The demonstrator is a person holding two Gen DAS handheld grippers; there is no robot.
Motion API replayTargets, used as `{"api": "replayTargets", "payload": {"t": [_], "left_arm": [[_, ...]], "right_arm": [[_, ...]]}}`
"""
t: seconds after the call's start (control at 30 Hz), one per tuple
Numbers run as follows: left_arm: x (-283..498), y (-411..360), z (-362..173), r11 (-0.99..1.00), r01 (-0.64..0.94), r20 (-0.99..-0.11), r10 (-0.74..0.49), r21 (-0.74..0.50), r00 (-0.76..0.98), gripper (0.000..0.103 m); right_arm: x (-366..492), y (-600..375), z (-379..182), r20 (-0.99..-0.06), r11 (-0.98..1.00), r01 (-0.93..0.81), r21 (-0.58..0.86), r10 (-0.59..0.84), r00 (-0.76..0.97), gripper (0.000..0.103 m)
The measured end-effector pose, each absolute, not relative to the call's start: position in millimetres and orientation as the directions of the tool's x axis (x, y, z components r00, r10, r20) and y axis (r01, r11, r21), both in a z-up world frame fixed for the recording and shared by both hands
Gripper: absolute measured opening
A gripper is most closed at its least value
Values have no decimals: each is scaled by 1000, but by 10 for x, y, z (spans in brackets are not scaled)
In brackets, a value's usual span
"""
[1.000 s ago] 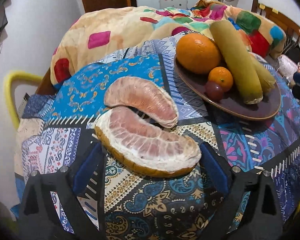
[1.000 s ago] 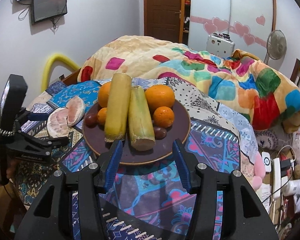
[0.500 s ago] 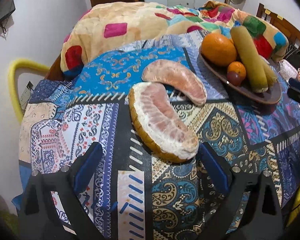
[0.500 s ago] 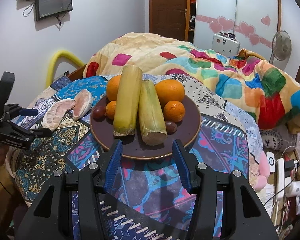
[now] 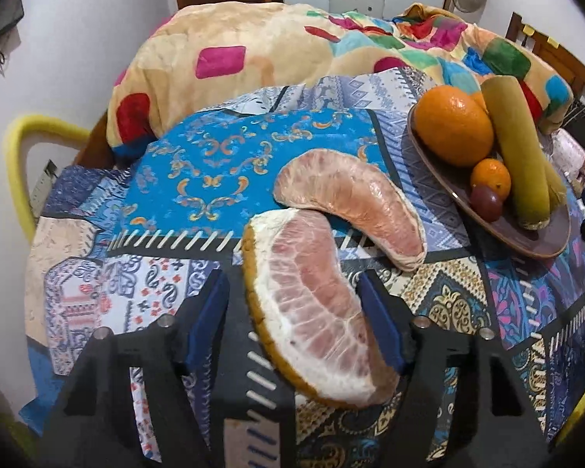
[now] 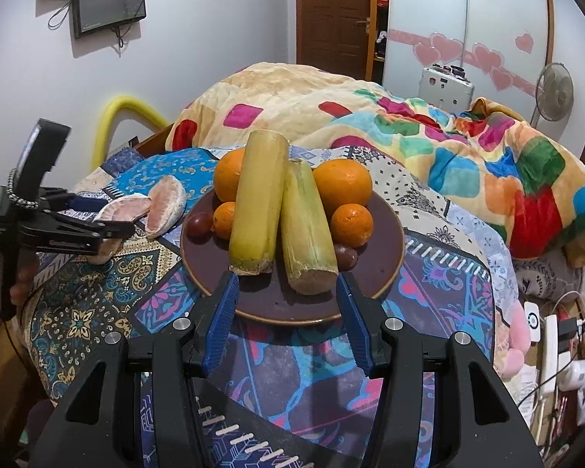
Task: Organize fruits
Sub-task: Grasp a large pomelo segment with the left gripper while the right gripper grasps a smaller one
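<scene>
Left gripper point(image 5: 292, 312): jaws set either side of the rind-backed pomelo wedge point(image 5: 312, 312); right pad seems to touch, left pad stands apart — a firm hold cannot be told.
Wedge position: on the patterned bed cover point(image 5: 214, 171), its far tip just under the peeled pomelo segment point(image 5: 351, 202).
Right gripper point(image 6: 286, 312): jaws wide, empty, at the near rim of the brown plate point(image 6: 390, 226).
Plate: two sugarcane pieces point(image 6: 261, 202), oranges, small dark fruits — crowded.
Risk: a one-sided pinch could let the curved wedge slip or drag the neighbouring segment.
Risk: little bare plate is left — a placed wedge could roll the fruits off.
</scene>
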State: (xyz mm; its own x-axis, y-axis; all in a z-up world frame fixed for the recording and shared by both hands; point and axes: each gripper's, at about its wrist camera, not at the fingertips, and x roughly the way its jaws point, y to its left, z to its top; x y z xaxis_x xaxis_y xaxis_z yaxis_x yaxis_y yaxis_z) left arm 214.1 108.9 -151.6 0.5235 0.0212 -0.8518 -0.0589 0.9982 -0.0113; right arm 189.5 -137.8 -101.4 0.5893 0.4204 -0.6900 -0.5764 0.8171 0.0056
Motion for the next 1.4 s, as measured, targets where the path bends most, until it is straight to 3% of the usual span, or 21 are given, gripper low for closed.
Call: {"api": "replayTargets", "payload": {"t": [0.17,0.53,0.6,1.4], "left_arm": [[2149,1068,-1504,1000,-24,-849,-4,-19,528,55],[1724,1293,-1401,1000,-11,-808,11,6,589,51],[1644,1367,-1332,1000,-16,-793,14,6,609,46],[1389,1832,-1147,999,-19,-688,-19,-47,726,45]], "right_arm": [[1926,-1272,-1014,-692,807,-591,18,436,575,48],[1876,-800,-908,-678,762,-648,14,484,554,48],[1877,-702,-900,-679,752,-659,9,489,548,48],[2223,562,-1236,-799,667,-739,-96,391,458,48]]}}
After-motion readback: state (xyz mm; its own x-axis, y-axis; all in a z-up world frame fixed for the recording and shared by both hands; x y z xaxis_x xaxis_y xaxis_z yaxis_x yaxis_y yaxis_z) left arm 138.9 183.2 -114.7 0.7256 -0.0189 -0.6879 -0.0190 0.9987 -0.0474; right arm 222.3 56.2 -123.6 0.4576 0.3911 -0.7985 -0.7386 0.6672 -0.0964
